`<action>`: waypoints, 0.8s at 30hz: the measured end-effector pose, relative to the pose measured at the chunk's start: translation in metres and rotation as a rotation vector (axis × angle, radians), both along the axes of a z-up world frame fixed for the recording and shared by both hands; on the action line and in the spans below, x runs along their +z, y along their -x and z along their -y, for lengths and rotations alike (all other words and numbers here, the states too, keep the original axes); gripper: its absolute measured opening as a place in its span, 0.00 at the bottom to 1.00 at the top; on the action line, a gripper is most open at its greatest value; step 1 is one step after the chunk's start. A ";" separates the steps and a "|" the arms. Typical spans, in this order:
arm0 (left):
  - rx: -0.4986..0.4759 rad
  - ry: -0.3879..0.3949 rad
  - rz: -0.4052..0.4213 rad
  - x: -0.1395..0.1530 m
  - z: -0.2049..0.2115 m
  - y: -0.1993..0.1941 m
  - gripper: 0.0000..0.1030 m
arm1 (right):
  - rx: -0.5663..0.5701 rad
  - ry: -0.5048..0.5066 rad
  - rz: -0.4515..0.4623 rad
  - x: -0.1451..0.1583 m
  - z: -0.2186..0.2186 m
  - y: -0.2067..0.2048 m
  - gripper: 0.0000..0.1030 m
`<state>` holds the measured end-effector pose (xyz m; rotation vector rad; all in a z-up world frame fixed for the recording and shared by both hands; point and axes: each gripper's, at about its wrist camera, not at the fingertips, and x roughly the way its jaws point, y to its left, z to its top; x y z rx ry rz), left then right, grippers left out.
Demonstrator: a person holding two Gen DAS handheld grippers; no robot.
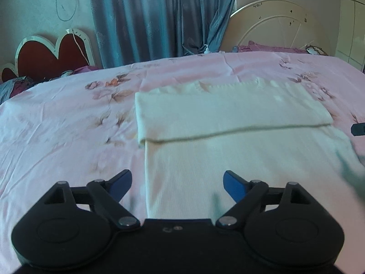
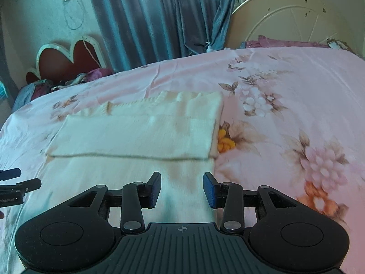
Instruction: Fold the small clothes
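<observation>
**Cream garment half folded, both jaws empty**

The left gripper (image 1: 177,186) is held wide open, the right gripper (image 2: 181,189) partly open; nothing is gripped. The cream garment (image 1: 228,137) is spread on the floral bedsheet (image 1: 57,125) beneath and ahead of both jaws, its far portion doubled over.

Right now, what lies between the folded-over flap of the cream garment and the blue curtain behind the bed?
Mostly bare pink floral bedsheet, then the bed's far edge, past the cream garment to the blue curtain. Both wrist views show it.
</observation>
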<state>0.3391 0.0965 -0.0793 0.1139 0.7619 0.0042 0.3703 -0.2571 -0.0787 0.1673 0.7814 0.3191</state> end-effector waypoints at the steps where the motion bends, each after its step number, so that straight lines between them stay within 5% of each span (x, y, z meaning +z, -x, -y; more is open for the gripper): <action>1: 0.000 0.007 -0.004 0.000 0.000 0.007 0.78 | 0.005 -0.002 -0.001 0.001 0.002 0.008 0.39; 7: 0.020 0.062 -0.041 -0.005 -0.014 0.069 0.69 | 0.028 -0.034 -0.001 0.000 0.023 0.061 0.46; 8: 0.026 0.074 -0.059 -0.008 -0.019 0.082 0.66 | 0.034 -0.032 -0.002 -0.003 0.028 0.070 0.53; 11: 0.044 0.091 -0.102 -0.017 -0.027 0.111 0.53 | 0.046 -0.040 -0.036 -0.014 0.041 0.095 0.54; 24: 0.060 0.290 -0.137 -0.025 -0.041 0.187 0.51 | 0.096 -0.222 -0.179 -0.050 0.086 0.179 0.54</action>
